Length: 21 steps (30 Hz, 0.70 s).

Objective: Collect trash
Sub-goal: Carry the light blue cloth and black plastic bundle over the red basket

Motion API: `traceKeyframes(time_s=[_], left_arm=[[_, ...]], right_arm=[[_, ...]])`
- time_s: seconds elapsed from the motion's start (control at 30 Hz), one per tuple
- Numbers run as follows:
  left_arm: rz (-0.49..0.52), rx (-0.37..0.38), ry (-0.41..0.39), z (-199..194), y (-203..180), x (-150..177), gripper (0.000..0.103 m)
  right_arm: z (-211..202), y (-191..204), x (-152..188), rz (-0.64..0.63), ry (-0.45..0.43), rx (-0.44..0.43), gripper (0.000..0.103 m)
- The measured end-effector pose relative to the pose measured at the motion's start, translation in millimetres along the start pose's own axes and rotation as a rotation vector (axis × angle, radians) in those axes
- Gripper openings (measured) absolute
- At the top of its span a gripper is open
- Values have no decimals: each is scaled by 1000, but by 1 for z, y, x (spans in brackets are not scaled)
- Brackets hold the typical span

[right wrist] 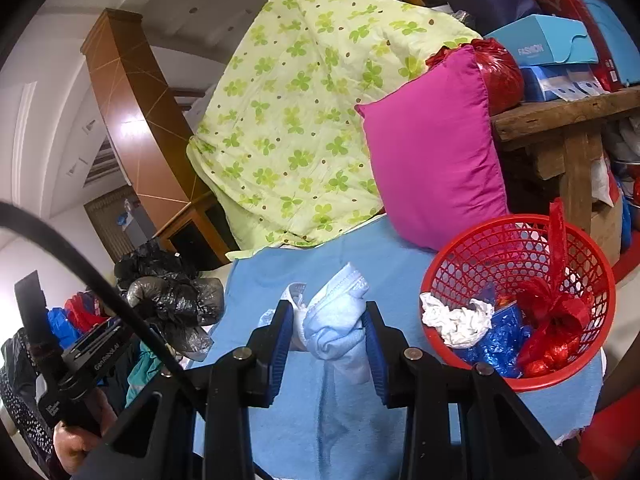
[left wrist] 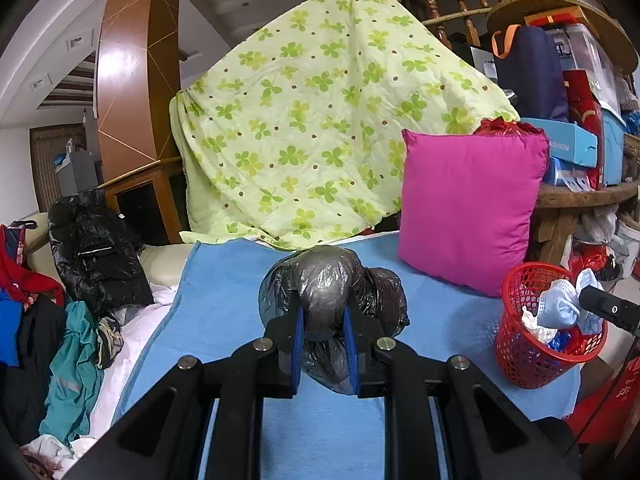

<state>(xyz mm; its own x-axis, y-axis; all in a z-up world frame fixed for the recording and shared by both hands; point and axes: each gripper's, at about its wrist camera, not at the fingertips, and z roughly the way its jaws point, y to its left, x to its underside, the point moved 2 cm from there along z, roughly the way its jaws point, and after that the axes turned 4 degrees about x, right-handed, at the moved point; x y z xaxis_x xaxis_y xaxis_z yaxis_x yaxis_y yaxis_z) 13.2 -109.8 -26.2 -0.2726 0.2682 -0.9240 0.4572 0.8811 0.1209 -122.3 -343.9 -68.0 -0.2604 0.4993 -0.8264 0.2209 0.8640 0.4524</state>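
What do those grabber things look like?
Both are black, angular frames with round silver bolts. The left gripper and right gripper each have two fingers lined with blue pads. The right wrist view shows the left one's black handle with small white lettering, a black cable curving past it, and a dark white-dotted sleeve.

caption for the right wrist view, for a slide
Right gripper shut on a blue mask, beside the red basket on the blue cloth.

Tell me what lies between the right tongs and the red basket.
Only bare blue blanket, as the right wrist view shows. The right tongs grip a crumpled pale blue face mask; the red basket stands just beside them.
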Motion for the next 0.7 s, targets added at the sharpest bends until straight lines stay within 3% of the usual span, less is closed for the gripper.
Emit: traceKeyframes(time_s=[0.7], left_arm=[[63, 43, 36, 14, -42, -3, 19]], right_arm=[[-21, -40, -7, 71, -44, 27, 38]])
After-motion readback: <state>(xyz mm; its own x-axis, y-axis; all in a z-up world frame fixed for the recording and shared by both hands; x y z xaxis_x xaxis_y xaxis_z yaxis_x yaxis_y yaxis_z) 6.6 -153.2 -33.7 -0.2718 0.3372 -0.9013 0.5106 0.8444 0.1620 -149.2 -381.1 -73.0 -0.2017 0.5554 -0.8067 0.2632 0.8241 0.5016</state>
